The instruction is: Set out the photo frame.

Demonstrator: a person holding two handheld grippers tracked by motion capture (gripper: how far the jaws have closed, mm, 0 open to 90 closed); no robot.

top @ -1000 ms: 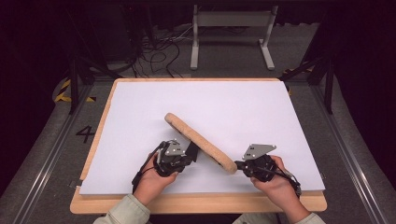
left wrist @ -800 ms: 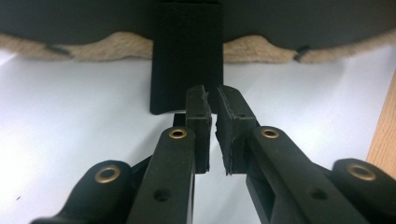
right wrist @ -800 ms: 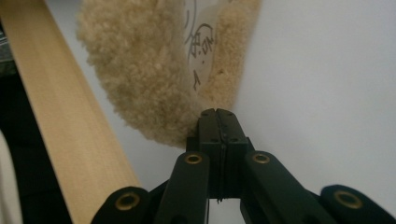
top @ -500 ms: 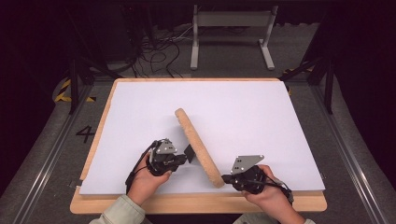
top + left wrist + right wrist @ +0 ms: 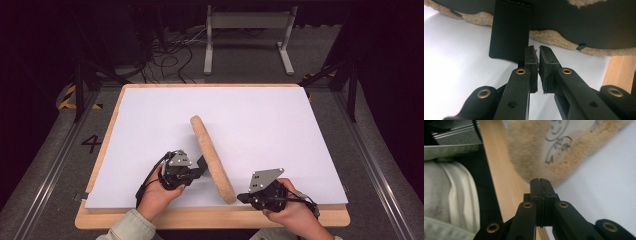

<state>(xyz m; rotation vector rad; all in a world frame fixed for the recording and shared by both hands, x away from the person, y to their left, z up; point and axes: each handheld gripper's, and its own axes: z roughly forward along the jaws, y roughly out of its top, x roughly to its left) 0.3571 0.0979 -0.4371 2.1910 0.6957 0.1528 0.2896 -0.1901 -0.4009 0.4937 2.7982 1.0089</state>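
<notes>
We see a long tan fleecy roll [image 5: 212,159] lying slantwise across the white sheet [image 5: 280,130] that covers the wooden table [image 5: 210,219], its far end near the sheet's middle and its near end close to the sheet's front edge. In the left gripper view the roll [image 5: 551,37] shows a dark side edged with cream fleece, and a flat black tab [image 5: 510,30] hangs from that side down to the sheet.

The left gripper [image 5: 200,166] sits just beside the roll, on its left flank, about midway along it. Its jaws are all but pressed together, a thin slit left between the pads [image 5: 531,60], and we see nothing pinched between them; the tips point at the fleece edge close to the black tab.

The right gripper [image 5: 241,198] sits just beside the roll's near end, on its right, at the sheet's front edge. Its jaws are pressed tight together with nothing between them. In the right gripper view the fleece end [image 5: 534,152] lies just past the tips, next to the table's wooden rim [image 5: 499,170] and a pale sleeve [image 5: 451,192].
</notes>
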